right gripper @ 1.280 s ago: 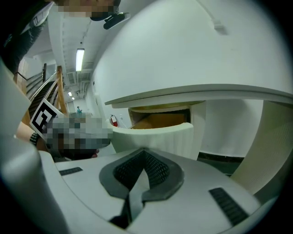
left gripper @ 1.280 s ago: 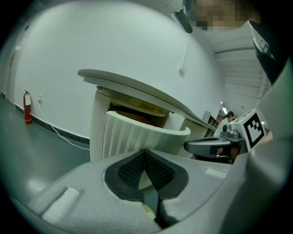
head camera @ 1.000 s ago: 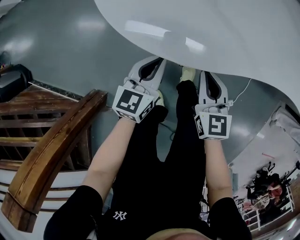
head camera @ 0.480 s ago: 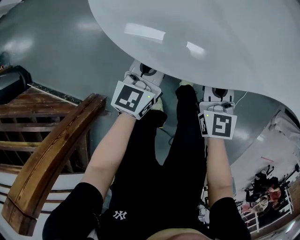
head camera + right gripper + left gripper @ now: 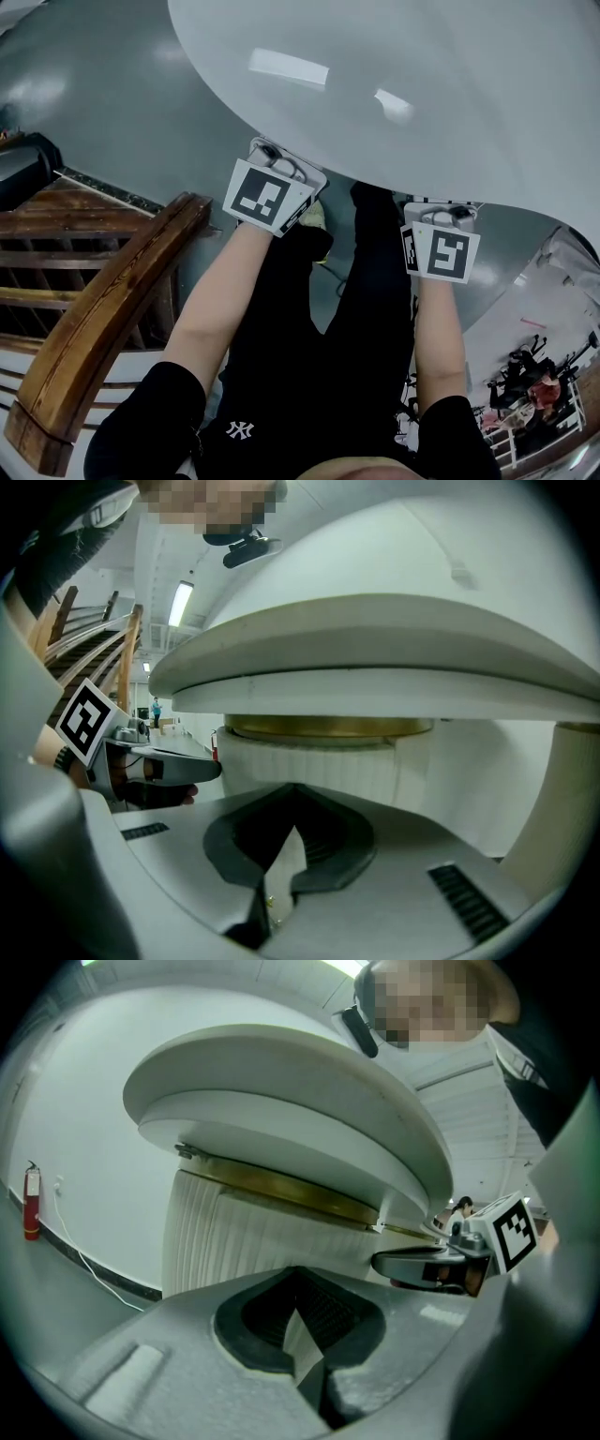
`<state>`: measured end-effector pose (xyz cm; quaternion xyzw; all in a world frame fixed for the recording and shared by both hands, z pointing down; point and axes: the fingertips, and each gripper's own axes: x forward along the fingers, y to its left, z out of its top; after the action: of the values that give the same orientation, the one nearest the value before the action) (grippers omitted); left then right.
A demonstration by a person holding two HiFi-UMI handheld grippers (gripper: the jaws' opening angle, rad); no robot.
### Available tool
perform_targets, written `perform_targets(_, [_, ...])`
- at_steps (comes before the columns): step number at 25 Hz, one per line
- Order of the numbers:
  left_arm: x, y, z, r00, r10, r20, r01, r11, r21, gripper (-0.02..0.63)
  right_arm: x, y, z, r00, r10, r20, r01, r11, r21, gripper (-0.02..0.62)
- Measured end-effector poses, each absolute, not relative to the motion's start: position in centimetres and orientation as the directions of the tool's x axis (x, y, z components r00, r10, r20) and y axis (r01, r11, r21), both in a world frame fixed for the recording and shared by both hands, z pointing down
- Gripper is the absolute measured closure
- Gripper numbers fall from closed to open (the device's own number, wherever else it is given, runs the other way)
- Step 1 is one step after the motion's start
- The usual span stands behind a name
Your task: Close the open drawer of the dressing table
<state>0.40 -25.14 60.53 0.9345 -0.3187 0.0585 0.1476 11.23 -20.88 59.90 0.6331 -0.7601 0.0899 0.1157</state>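
The dressing table's white round top [image 5: 422, 84] fills the upper head view and covers both grippers' jaws; only the left marker cube [image 5: 267, 197] and the right marker cube [image 5: 441, 251] stick out. Under the top, the ribbed white drawer front [image 5: 253, 1232] with a brass band [image 5: 281, 1188] stands just ahead of my left gripper [image 5: 305, 1358]. My right gripper [image 5: 277, 874] faces the same ribbed front [image 5: 319, 766] below a brass band [image 5: 328, 728]. Both grippers are shut with nothing in them, side by side, a short way from the drawer front.
A wooden stair rail [image 5: 103, 300] runs along my left side. Grey floor [image 5: 103, 103] lies beyond the table. A red fire extinguisher [image 5: 32, 1202] hangs on the white wall, with a cable [image 5: 94, 1265] running low along it. My legs stand under the table edge.
Both grippers have moved forward under the table top; their jaws, visible in the head view a second ago, are now covered by it.
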Motion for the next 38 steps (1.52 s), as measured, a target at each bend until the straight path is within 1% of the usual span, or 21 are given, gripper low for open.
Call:
perform_targets(8, [0.4, -25.5, 60.3, 0.799, -0.573, 0.179, -0.601, -0.765, 0.232, 0.597, 11.2, -21.2, 59.7, -0.181, -0.945, 0.274, -0.980, 0.197, 0.032, 0.580])
perform_targets(12, [0.0, -25.4, 60.2, 0.783, -0.594, 0.182, -0.622, -0.743, 0.248, 0.597, 11.0, -21.0, 59.7, -0.183, -0.941, 0.285, -0.980, 0.199, 0.030, 0.580])
perform_targets(16, [-0.3, -25.1, 60.2, 0.761, -0.615, 0.205, -0.648, -0.724, 0.235, 0.597, 11.1, -20.4, 59.4, -0.185, -0.938, 0.294, -0.979, 0.201, 0.023, 0.580])
perform_targets(25, [-1.2, -21.4, 59.7, 0.758, -0.594, 0.271, -0.651, -0.717, 0.249, 0.597, 10.3, -17.1, 58.4, -0.195, -0.921, 0.337, -0.978, 0.208, 0.003, 0.580])
perform_targets(30, [-1.7, -18.8, 58.0, 0.753, -0.584, 0.302, -0.655, -0.707, 0.266, 0.597, 9.1, -14.9, 56.8, -0.216, -0.906, 0.364, -0.974, 0.225, -0.017, 0.580])
perform_targets(38, [-3.3, -16.2, 52.9, 0.757, -0.579, 0.304, -0.650, -0.713, 0.261, 0.597, 6.9, -13.1, 51.4, -0.224, -0.912, 0.344, -0.974, 0.225, -0.039, 0.580])
